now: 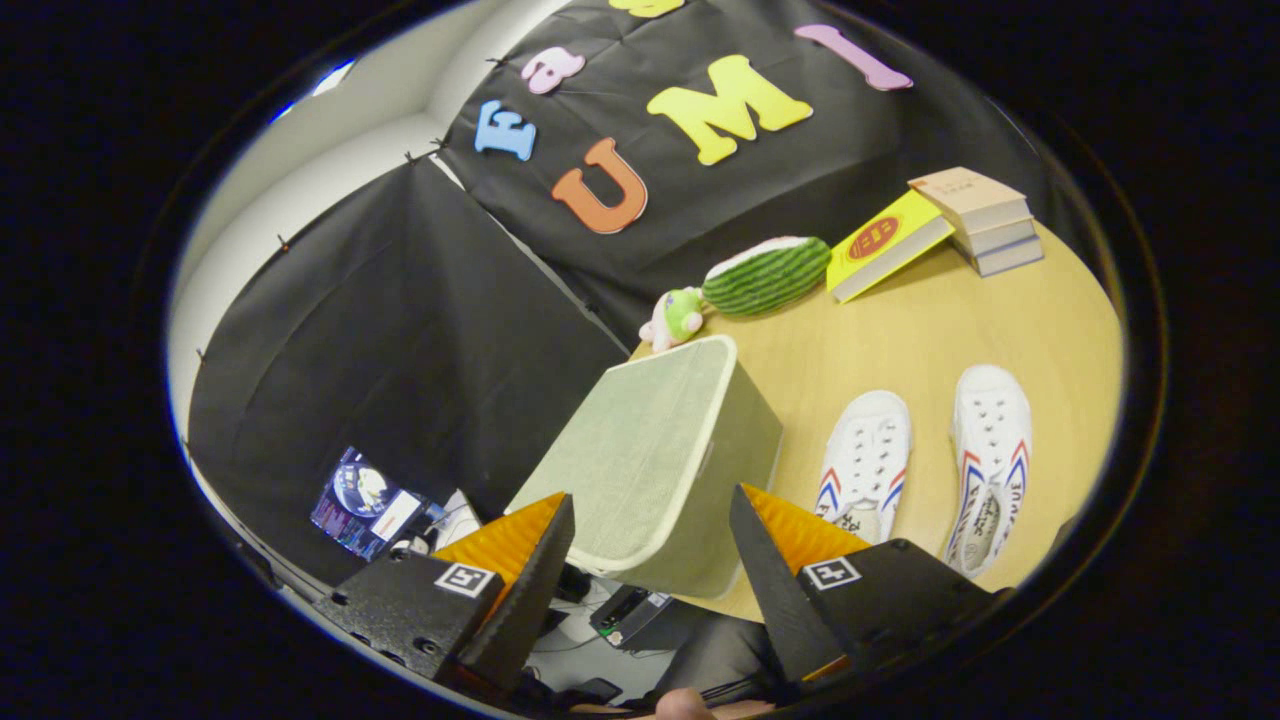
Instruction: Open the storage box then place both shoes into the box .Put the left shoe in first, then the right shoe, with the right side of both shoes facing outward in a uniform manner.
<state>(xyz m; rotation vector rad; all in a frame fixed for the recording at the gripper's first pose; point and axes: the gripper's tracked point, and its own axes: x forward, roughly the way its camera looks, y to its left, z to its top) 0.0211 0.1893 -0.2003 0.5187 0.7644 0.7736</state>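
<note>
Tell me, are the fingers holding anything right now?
Nothing. The gripper is open, its fingers apart in the air, just before the closed storage box.

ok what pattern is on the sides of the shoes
Red and blue chevron stripes on white shoes, seen in the gripper view.

The gripper [652,515] has its fingers [530,570] spread wide with nothing between them, just short of the closed storage box [655,465], which stands at the near corner of the desk [900,340]. Right of the box lie two white shoes [868,465] side by side, toes pointing away. Beyond the box sit a small plush toy [675,316], a watermelon-striped cushion [768,274] and stacked books [980,220].
</note>
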